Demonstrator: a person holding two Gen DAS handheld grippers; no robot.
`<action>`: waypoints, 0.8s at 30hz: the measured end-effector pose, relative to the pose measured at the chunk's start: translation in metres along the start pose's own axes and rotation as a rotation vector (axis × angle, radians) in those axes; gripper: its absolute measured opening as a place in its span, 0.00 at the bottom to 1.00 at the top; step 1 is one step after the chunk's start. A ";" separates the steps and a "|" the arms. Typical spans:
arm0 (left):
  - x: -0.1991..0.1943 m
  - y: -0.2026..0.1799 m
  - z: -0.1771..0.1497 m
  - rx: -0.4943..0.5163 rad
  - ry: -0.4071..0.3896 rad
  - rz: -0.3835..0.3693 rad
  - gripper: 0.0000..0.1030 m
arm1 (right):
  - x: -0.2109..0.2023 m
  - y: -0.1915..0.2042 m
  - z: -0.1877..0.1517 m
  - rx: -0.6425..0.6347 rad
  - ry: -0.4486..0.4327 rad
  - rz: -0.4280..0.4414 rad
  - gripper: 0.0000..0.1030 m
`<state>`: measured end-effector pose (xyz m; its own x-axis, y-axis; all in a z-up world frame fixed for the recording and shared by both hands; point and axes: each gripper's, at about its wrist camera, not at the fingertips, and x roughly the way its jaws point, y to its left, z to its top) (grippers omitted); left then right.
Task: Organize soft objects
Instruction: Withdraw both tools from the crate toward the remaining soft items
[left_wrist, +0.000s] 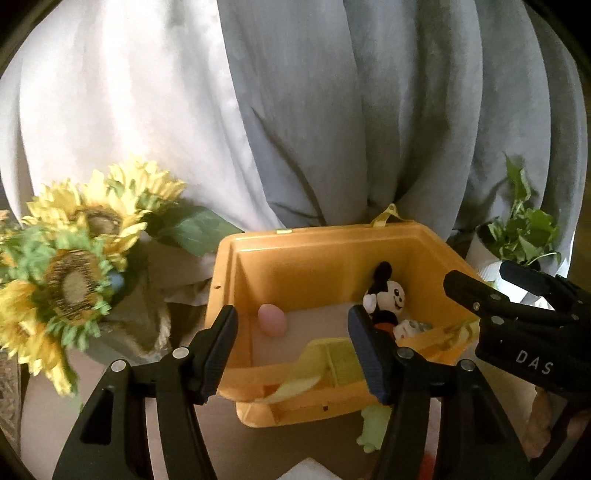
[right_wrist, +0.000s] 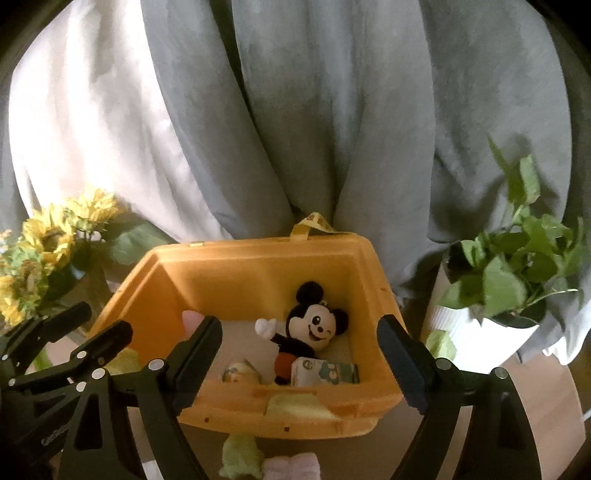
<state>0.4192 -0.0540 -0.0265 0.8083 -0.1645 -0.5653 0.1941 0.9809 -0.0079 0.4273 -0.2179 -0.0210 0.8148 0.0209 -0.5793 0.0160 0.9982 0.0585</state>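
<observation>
Curtain (right_wrist: 332, 110) behind orange bin (right_wrist: 258, 266); both tongs (left_wrist: 291, 350) (right_wrist: 301, 358) spread, empty.

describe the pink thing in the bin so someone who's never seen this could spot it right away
Find the open orange bin in front of the grey curtain, between the sunflowers and the potted plant. On the bin's pale floor, near its left wall, lies a small pink egg-shaped toy. It sits alone, plain and smooth, apart from the black-eared mouse plush on the right.
</observation>
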 end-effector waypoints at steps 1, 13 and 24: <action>-0.005 0.000 -0.001 0.000 -0.005 0.003 0.59 | -0.005 0.000 -0.001 0.001 -0.006 0.002 0.84; -0.060 0.001 -0.017 0.007 -0.051 0.024 0.60 | -0.064 0.015 -0.013 -0.012 -0.051 0.017 0.84; -0.094 0.006 -0.039 0.015 -0.067 0.023 0.60 | -0.098 0.027 -0.033 -0.028 -0.078 0.029 0.84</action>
<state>0.3226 -0.0284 -0.0057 0.8480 -0.1488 -0.5087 0.1827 0.9830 0.0170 0.3291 -0.1910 0.0105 0.8573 0.0462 -0.5127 -0.0234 0.9984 0.0508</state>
